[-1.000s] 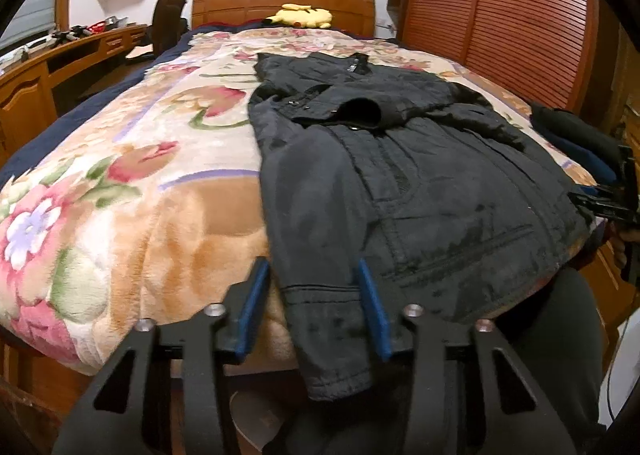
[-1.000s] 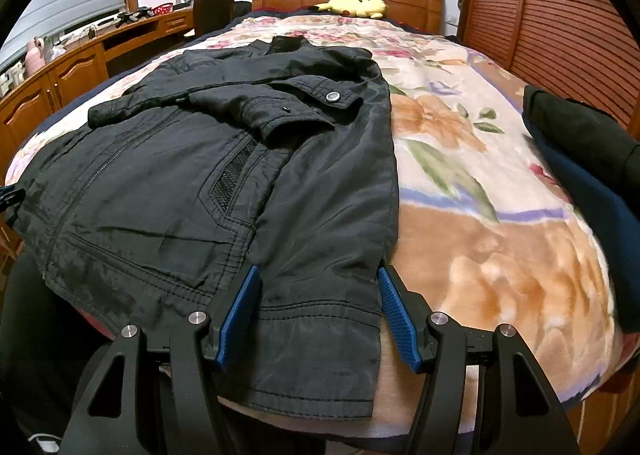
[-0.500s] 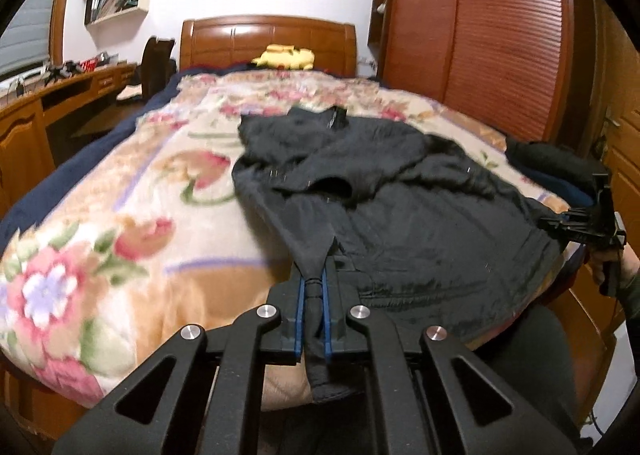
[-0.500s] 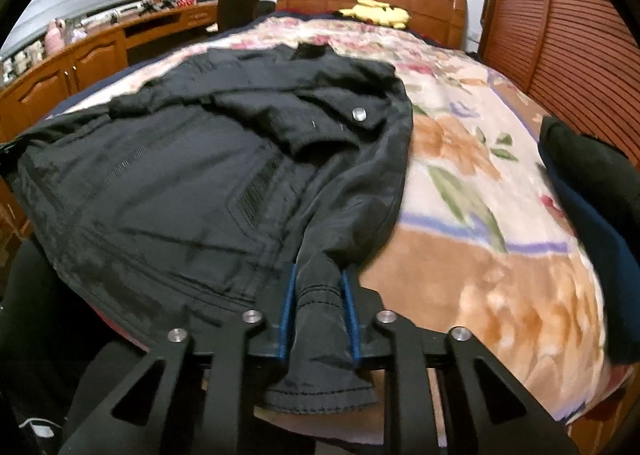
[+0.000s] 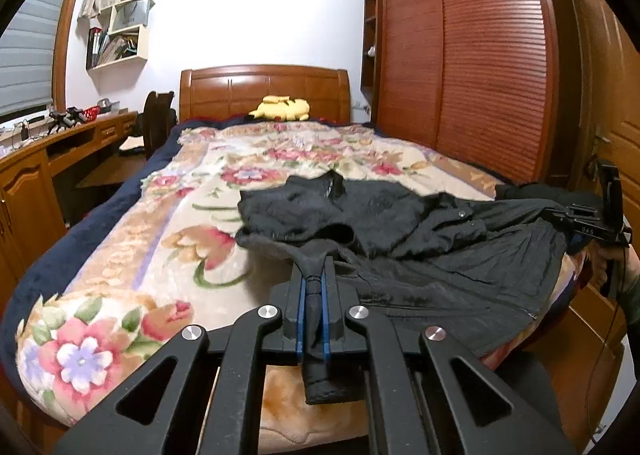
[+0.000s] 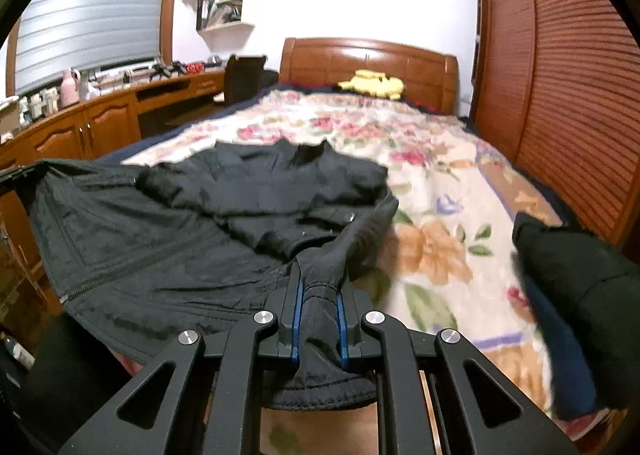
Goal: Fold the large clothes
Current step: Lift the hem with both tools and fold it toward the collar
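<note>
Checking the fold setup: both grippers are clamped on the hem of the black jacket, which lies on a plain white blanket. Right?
Not quite: the blanket is floral-patterned, not plain white, as the left wrist view shows. The rest holds: the left gripper and right gripper are each clamped on the hem of the black jacket.

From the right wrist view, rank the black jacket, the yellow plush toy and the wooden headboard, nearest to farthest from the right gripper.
1. Black jacket: hem clamped in the right gripper.
2. Yellow plush toy: far end of the bed.
3. Wooden headboard: just behind the toy.
</note>
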The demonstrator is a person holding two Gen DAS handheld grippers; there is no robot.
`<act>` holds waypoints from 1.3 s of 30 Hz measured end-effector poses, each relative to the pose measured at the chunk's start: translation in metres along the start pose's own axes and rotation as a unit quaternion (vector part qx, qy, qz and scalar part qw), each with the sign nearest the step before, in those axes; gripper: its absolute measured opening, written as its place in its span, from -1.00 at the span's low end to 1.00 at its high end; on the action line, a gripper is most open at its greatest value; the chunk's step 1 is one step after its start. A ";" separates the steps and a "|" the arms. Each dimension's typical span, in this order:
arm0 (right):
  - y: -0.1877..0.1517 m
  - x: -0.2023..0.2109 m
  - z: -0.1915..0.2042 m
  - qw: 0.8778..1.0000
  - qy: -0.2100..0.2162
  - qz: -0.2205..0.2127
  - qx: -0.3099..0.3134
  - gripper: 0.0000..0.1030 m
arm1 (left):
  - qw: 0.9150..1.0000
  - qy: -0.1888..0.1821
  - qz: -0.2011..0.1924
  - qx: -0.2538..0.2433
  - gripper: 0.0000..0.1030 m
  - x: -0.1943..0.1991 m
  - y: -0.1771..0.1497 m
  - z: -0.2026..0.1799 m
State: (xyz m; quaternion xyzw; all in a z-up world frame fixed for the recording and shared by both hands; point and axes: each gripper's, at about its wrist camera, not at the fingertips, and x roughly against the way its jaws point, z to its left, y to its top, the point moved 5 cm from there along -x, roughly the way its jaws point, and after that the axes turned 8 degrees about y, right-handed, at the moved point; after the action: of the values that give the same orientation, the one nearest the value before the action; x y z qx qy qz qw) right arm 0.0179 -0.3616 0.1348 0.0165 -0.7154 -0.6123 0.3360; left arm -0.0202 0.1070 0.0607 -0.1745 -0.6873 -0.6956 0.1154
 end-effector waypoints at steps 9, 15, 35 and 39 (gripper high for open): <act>0.011 0.054 0.008 0.999 0.010 -0.047 0.014 -0.75 | 0.999 0.000 -0.050 -0.015 -0.87 0.041 0.040 0.002; 0.018 0.082 0.013 0.996 0.017 -0.080 0.026 -0.76 | 0.997 0.003 -0.079 -0.025 -0.87 0.066 0.068 0.000; 0.016 0.014 -0.008 0.998 -0.013 -0.047 0.029 -0.76 | 0.999 0.041 -0.031 -0.013 -0.87 -0.015 0.064 0.020; 0.010 -0.031 -0.013 0.999 -0.023 -0.017 0.026 -0.75 | 0.999 0.049 -0.005 -0.012 -0.87 -0.051 0.053 0.022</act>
State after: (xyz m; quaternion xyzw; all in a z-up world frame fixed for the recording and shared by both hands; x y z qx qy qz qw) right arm 0.0521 -0.3569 0.1295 0.0237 -0.7383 -0.5993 0.3085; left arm 0.0495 0.1237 0.0881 -0.1381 -0.6730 -0.7124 0.1430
